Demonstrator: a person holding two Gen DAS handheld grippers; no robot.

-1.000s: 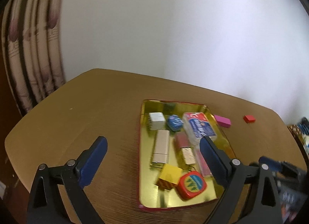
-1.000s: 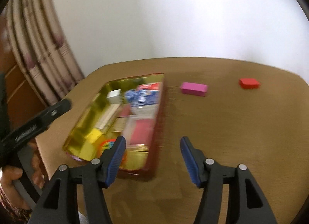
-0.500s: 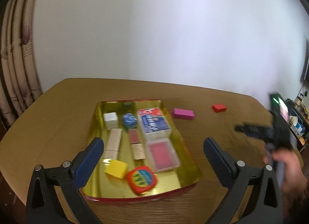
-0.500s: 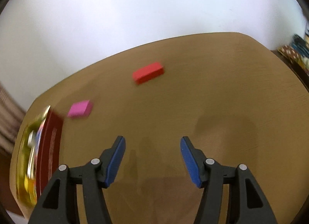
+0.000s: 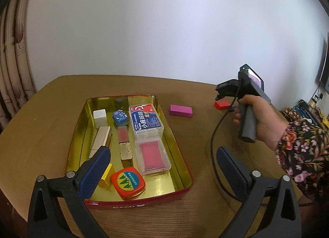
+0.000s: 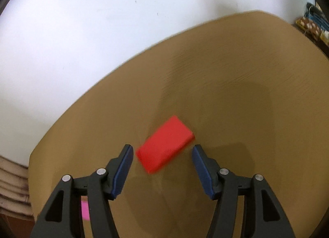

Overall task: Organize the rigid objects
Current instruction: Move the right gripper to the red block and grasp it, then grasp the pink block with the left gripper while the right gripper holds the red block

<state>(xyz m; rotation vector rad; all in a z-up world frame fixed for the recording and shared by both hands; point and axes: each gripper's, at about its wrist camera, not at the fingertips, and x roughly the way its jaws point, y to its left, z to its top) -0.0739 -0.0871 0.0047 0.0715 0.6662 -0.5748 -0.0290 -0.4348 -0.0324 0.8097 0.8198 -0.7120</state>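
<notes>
A red block [image 6: 165, 144] lies flat on the brown table, between and just beyond the open fingers of my right gripper [image 6: 161, 152]; nothing is held. The block also shows in the left wrist view [image 5: 222, 105], with the right gripper [image 5: 224, 96] over it. A pink block [image 5: 181, 110] lies on the table right of a gold tin tray [image 5: 181, 168]. The tray holds several small items: a blue-red box [image 5: 146, 122], a clear case [image 5: 152, 154], a red tape measure [image 5: 128, 182]. My left gripper [image 5: 162, 168] is open and empty above the tray's near end.
The pink block shows behind the right gripper's left finger [image 6: 84, 210]. A white wall runs behind the table. Curtains [image 5: 12, 57] hang at the left. Clutter [image 5: 306, 108] sits past the table's right edge.
My right gripper has swung from the tray over to the red block and closed in on it. My left gripper's view has shifted so that the tray sits left of centre.
</notes>
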